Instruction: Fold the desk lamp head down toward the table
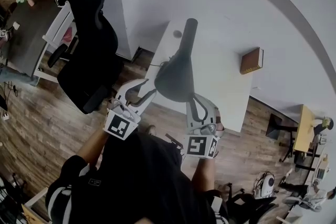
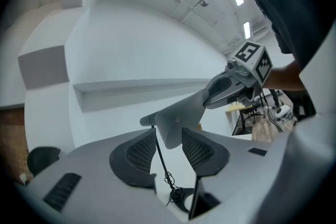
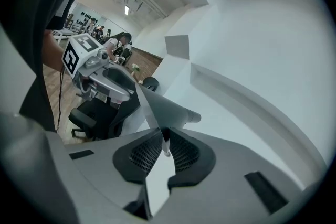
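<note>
The desk lamp's dark grey head (image 1: 175,79) hangs over the white table (image 1: 231,102), and its neck (image 1: 189,31) runs away toward the wall. My right gripper (image 1: 195,99) is shut on the head's thin near edge. In the right gripper view the pads (image 3: 181,150) pinch that edge of the lamp head (image 3: 157,107) at my right gripper (image 3: 164,140). My left gripper (image 1: 149,88) stands open at the head's left side. In the left gripper view the lamp head (image 2: 178,115) points in between the wide-apart pads (image 2: 139,152) of my left gripper (image 2: 168,147) without touching them. A thin cord (image 2: 161,161) hangs below.
A black office chair (image 1: 92,60) stands left of the table on the wooden floor. A brown book (image 1: 251,60) lies at the table's far right. A curved white wall with a ledge (image 2: 131,89) rises behind the table.
</note>
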Demonstrator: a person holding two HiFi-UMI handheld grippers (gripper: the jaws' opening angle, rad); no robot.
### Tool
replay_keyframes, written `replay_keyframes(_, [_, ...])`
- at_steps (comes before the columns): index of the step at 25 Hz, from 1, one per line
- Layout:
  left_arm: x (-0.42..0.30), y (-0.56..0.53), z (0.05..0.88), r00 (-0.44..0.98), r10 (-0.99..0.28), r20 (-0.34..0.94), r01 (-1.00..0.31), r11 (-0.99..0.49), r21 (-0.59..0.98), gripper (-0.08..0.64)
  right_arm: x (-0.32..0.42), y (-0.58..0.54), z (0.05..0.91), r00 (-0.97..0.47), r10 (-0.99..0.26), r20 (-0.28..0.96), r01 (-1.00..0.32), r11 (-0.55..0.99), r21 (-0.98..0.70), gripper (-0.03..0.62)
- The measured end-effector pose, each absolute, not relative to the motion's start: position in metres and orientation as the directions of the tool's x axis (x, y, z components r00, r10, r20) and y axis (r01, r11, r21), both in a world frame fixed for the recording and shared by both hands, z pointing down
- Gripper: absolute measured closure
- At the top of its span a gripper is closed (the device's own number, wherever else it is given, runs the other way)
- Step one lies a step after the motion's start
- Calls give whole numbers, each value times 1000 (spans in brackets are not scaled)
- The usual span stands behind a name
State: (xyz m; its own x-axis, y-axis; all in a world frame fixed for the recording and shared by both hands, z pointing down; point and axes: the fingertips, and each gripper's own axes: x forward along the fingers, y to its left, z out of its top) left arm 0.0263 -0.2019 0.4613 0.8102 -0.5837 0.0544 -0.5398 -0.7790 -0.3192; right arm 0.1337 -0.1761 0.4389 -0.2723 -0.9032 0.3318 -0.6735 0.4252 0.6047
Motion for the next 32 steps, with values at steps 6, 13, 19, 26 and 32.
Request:
replay_keyframes(6, [40, -187, 428, 855, -515, 64, -417, -755, -507, 387, 134, -176, 438, -278, -899, 339, -668, 434, 604, 535])
replay_keyframes(13, [58, -181, 427, 866, -487, 117, -321, -718, -617, 435, 133, -174, 438, -277, -898, 343, -659, 437, 612, 535])
replay_keyframes(19, [61, -182, 433, 862, -492, 123, -318, -714, -624, 480, 133, -175, 439, -275, -899, 341, -663, 434, 610, 535])
replay_keyframes(26, [62, -180, 457, 848, -498, 182, -272, -703, -657, 479, 133, -174, 462, -252, -888, 385, -626, 453, 635, 525])
replay_keyframes(32, [64, -181, 483, 836, -510, 203, -264, -697, -667, 476, 135, -176, 487, -222, -894, 390, -563, 444, 697, 520])
